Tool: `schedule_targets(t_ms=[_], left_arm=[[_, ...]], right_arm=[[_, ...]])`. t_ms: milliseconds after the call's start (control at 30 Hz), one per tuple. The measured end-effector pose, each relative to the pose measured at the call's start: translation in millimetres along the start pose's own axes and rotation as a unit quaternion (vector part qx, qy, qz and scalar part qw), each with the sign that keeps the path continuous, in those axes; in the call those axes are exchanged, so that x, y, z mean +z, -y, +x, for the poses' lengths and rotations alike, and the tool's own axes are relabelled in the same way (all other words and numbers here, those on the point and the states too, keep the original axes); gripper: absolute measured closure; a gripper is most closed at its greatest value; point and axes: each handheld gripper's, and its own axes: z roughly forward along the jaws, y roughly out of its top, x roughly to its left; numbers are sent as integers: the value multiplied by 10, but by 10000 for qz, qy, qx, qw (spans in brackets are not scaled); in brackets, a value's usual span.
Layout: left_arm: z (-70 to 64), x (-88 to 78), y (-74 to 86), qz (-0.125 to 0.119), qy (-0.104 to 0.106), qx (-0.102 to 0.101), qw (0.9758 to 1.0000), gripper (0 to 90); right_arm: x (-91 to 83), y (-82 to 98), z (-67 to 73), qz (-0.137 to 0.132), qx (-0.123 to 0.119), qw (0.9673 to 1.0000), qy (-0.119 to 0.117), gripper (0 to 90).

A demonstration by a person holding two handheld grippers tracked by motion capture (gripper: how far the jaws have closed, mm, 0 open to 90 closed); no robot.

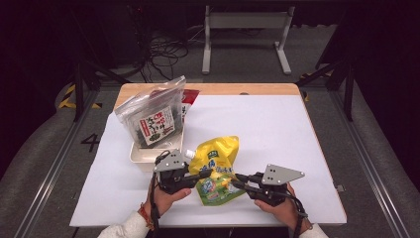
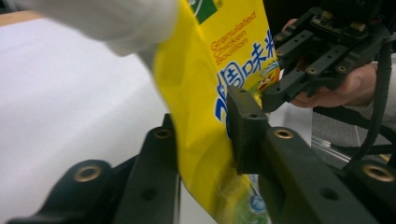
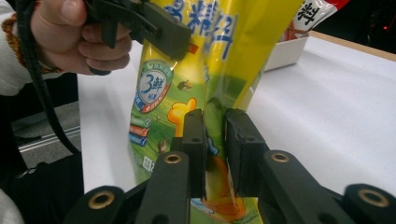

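The yellow spouted plastic bouillon pouch (image 1: 215, 168) is clamped by your left gripper (image 1: 203, 173) and right gripper (image 1: 236, 180); the white tray (image 1: 141, 154) at ten o'clock probably awaits it.

The white tray (image 1: 141, 154) with the tall clear bag (image 1: 153, 116) in it is blocking the way just behind the left gripper (image 1: 202, 174). The yellow pouch (image 1: 216, 166) is sitting between the two grippers. The white table (image 1: 277, 129) to the right and at the back is lying open for a hand.
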Motion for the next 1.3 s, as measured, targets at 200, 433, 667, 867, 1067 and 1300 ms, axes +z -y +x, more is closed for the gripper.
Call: schedule_targets(t_ms=[200, 433, 667, 867, 1067, 1300], left_arm=[[-29, -19, -35, 75, 104, 255, 9996, 851], [-40, -88, -54, 68, 143, 375, 9992, 857], [-41, -173, -82, 92, 81, 554, 9984, 858], [-15, -277, -90, 54, -21, 619, 9981, 857], [6, -352, -119, 17, -25, 686, 9976, 858], [-2, -430, -213, -9, -64, 892, 9960, 858]], right_arm=[[9, -9, 5, 80, 23, 9999, 101, 733], [12, -17, -18, 120, 192, 9997, 95, 577], [2, -13, -28, 282, 205, 9993, 131, 445], [-49, 4, -35, 646, 111, 9974, 298, 349], [-144, 93, -76, 970, 170, 9940, 469, 314], [-253, 202, -106, 1078, 368, 9917, 596, 299]])
